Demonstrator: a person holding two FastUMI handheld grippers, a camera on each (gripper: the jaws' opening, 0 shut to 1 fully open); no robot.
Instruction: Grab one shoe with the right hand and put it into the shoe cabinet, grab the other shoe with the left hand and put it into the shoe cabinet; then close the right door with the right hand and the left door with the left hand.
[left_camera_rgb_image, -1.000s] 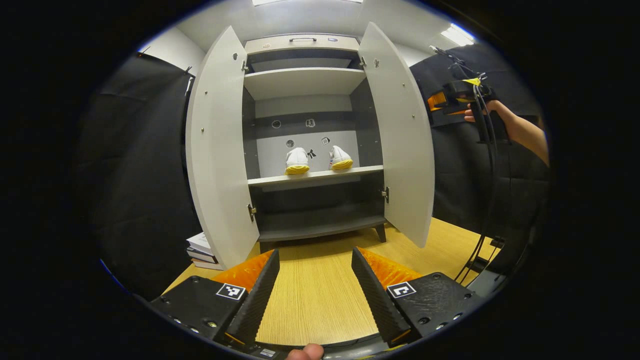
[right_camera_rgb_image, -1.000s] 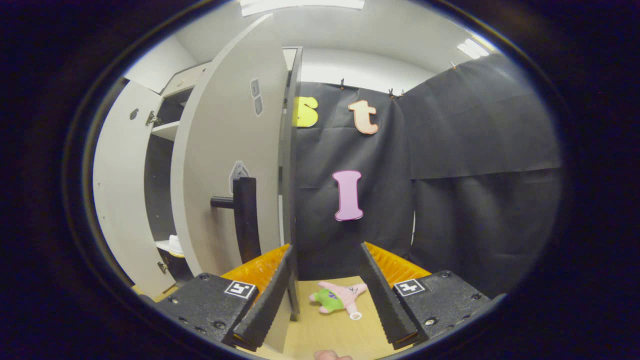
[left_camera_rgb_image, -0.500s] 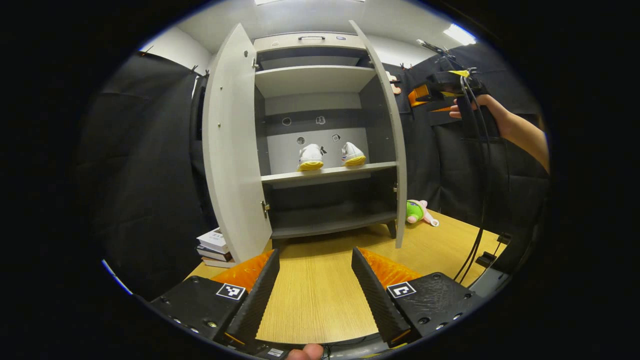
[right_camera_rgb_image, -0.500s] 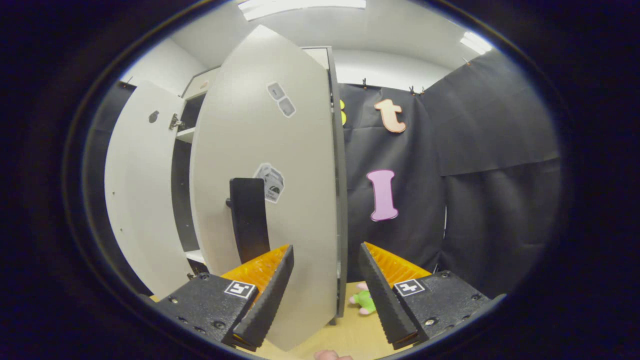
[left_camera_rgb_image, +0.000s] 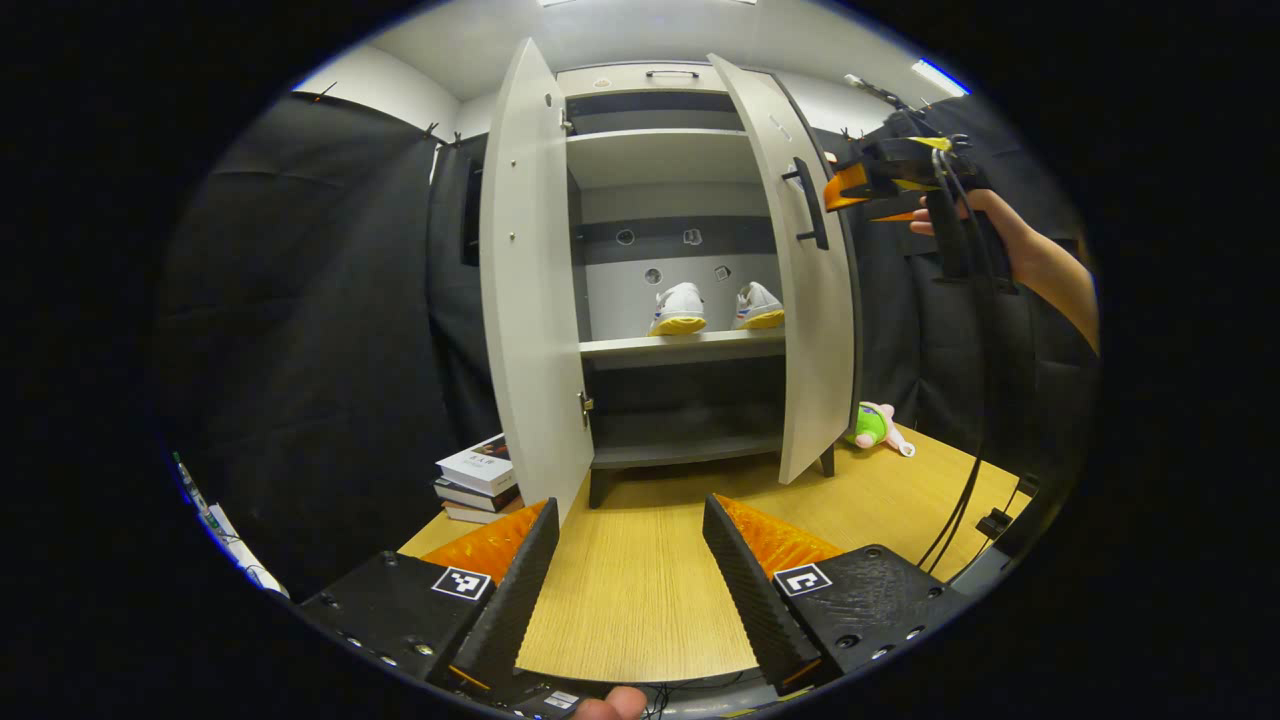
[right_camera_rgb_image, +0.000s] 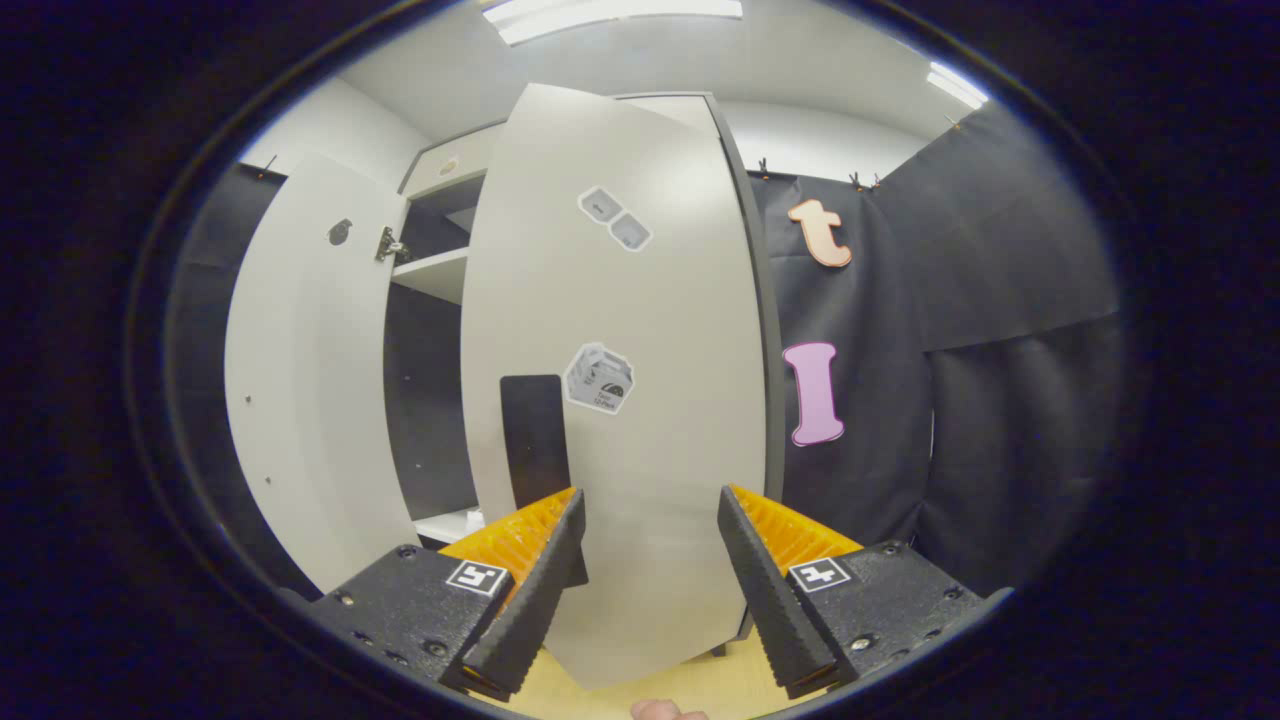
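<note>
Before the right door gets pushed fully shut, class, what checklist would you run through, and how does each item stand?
1. Both shoes on the shelf: ok.
2. Right door shut: not ok, part-way closed.
3. Left door shut: not ok, wide open.
4. Right gripper at the right door: ok, jaws open; contact cannot tell.
5. Left gripper free: ok, open, holding nothing.
6. Plush toy out of the door's path: cannot tell.

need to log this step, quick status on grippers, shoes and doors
Both grippers open, left, right. Two shoes on the middle shelf. Right door partly closed, left door wide open. Nothing blocking.
</note>
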